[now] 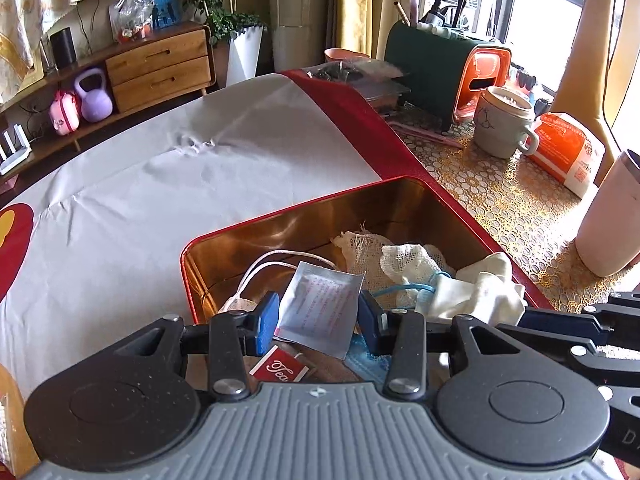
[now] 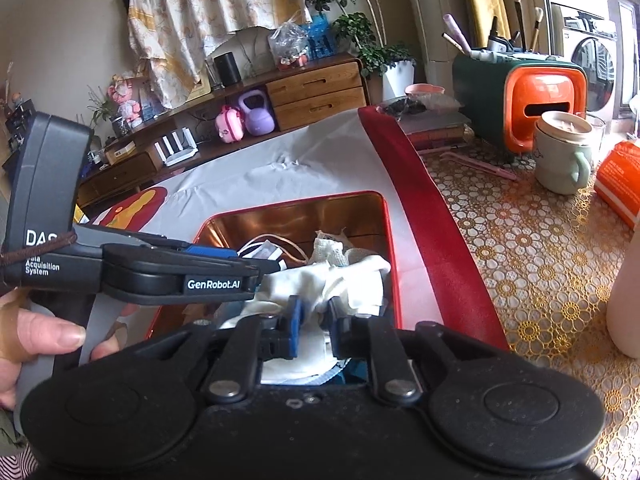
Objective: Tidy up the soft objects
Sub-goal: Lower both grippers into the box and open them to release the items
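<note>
A red tin box (image 1: 280,216) with a gold inside holds soft things: white gauze (image 1: 384,260), a white cloth (image 1: 480,288), a cord (image 1: 276,260), a silver sachet (image 1: 320,308), a red tea packet (image 1: 280,366). My left gripper (image 1: 318,316) hangs over the box, its blue pads around the sachet with gaps on both sides. My right gripper (image 2: 314,320) is low in the box (image 2: 384,216), its jaws narrow around a fold of the white cloth (image 2: 340,280). The left gripper's body (image 2: 180,268) crosses the right wrist view.
The box sits on a white sheet (image 1: 160,160) with a red border. To the right are a lace tablecloth (image 1: 500,200), a mug (image 1: 506,120), an orange packet (image 1: 568,152), a white tumbler (image 1: 612,220) and a green-orange organiser (image 1: 452,68).
</note>
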The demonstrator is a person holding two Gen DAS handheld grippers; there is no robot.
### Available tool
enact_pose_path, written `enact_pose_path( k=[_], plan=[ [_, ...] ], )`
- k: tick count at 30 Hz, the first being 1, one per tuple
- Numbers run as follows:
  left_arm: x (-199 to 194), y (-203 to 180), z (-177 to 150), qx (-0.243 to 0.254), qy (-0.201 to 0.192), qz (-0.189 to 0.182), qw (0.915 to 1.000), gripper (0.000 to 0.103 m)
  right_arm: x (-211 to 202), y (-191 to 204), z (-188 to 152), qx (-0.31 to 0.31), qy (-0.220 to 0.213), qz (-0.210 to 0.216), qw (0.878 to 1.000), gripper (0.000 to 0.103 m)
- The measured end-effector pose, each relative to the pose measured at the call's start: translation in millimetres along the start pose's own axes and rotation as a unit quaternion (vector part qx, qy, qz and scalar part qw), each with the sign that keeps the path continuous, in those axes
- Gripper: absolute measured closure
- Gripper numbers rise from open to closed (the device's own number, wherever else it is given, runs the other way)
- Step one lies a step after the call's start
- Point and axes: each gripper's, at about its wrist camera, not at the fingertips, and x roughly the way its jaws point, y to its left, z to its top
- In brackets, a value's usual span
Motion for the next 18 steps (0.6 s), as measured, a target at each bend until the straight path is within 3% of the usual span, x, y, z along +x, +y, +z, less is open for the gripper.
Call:
enact_pose_path(
  k=[4, 9, 18],
  plan=[
    [1, 1, 1, -0.005, 0.002, 0.0, 1.0, 0.056, -1, 1, 2, 0.003, 0.007, -0.003, 1.0, 0.086],
    [-5, 1, 2, -0.01, -0.005, -0.006, 0.9999, 0.046, -8, 1, 3, 0.006, 0.005, -0.007, 1.0, 0.076],
    [-27, -1, 0, 0.002, -0.026, -0.001, 0.9997, 0.045, -23, 10, 7, 0.0, -0.006, -0.01, 1.0, 0.065]
  ],
)
